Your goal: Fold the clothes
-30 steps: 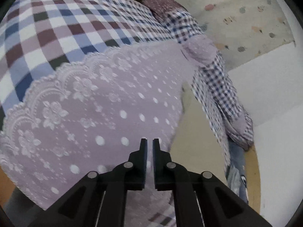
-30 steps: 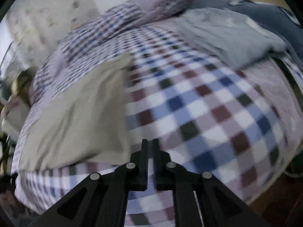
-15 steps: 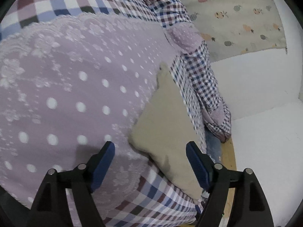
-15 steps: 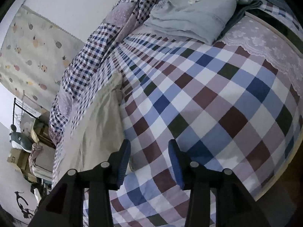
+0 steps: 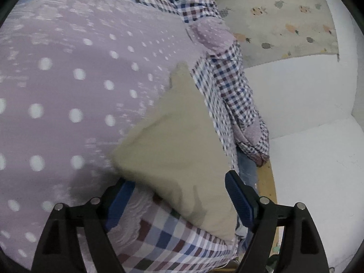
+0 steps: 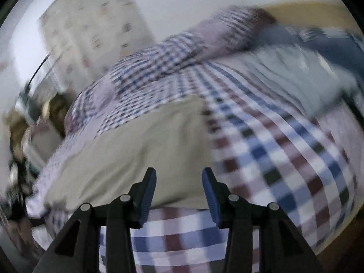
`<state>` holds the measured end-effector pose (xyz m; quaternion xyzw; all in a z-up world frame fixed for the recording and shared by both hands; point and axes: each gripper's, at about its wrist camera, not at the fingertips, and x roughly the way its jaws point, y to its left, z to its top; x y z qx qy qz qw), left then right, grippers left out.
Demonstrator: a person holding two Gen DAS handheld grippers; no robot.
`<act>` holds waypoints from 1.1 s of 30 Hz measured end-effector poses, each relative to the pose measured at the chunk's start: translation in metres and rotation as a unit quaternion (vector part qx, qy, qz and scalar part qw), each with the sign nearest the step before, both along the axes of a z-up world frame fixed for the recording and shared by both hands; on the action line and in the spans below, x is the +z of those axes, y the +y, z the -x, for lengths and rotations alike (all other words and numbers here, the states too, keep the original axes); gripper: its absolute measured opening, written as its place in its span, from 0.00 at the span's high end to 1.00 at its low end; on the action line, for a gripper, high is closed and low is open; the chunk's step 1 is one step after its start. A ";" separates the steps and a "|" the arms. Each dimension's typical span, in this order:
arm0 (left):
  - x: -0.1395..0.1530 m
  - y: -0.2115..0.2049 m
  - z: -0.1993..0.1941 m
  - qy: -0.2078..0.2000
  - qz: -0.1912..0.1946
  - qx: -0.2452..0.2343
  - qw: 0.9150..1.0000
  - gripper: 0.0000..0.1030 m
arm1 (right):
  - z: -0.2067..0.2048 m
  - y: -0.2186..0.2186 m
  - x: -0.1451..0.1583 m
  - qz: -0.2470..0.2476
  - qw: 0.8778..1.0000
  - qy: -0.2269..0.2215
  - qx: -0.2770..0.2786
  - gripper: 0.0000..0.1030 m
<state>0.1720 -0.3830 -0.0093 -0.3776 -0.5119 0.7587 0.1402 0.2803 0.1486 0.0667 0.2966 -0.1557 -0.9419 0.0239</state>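
Plainly folded khaki garment, flat rectangle, smooth, on checked bedspread

Blurred view. Right tool, blue pads apart, nothing between them, hovers over near edge of folded beige cloth garment. Garment lies on checked blue-maroon-white bedcover. Pale grey-green rumpled garment at 2 o'clock. Small-check gingham quilt at 12 o'clock.

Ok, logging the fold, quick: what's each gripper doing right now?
Left gripper: open, jaws opening, holding nothing; the beige cloth lies between them.
Right gripper: open, holding nothing, over the beige cloth.
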 end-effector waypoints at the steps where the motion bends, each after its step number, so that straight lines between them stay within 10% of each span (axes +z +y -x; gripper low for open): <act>1: 0.000 0.001 0.003 0.002 -0.001 -0.002 1.000 0.18 | 0.000 -0.020 0.006 -0.023 1.000 0.010 0.017 0.53; 9: -0.005 -0.008 0.015 0.031 -0.062 -0.006 0.998 0.17 | 0.005 -0.199 0.016 -0.192 0.963 0.068 0.177 0.25; 24: -0.007 -0.027 0.027 0.069 -0.168 -0.076 0.980 0.18 | 0.005 -0.440 -0.068 -0.469 0.787 0.174 0.362 0.21; 33: -0.010 -0.028 0.035 0.074 -0.186 -0.084 0.976 0.18 | 0.042 -0.457 -0.086 -0.510 0.788 0.160 0.307 0.30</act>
